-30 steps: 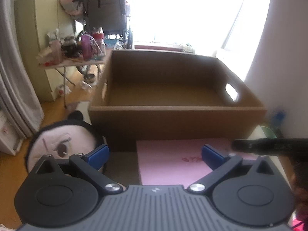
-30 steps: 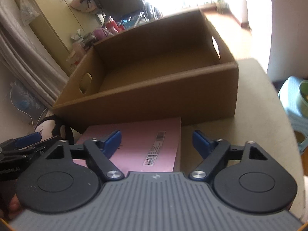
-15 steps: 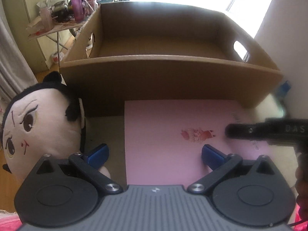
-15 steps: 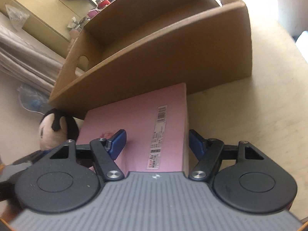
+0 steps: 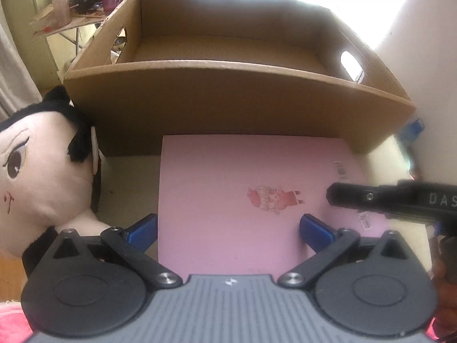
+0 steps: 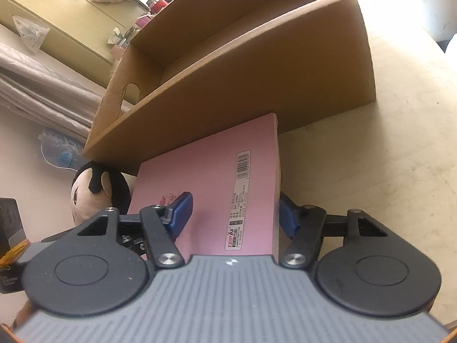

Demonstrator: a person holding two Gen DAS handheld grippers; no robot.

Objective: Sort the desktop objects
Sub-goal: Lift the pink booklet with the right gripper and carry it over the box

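My right claw [image 6: 232,214] is about half open and closing, straddling the right edge of the pink book [image 6: 217,183]: one pad sits over the cover, the other just outside the spine edge, and I can't tell if either presses yet. My left claw [image 5: 228,230] is wide open, with the book's left edge just inside its left pad and no grip on anything.

The book lies flat on the counter [image 6: 385,157] right ahead of both claws, its far end touching the cardboard box [image 5: 228,100].

The left view shows the plush doll [image 5: 37,177] to the left of that claw, plus the right claw's black finger [image 5: 371,198] over the book. The right view shows the barcode label [image 6: 242,165].
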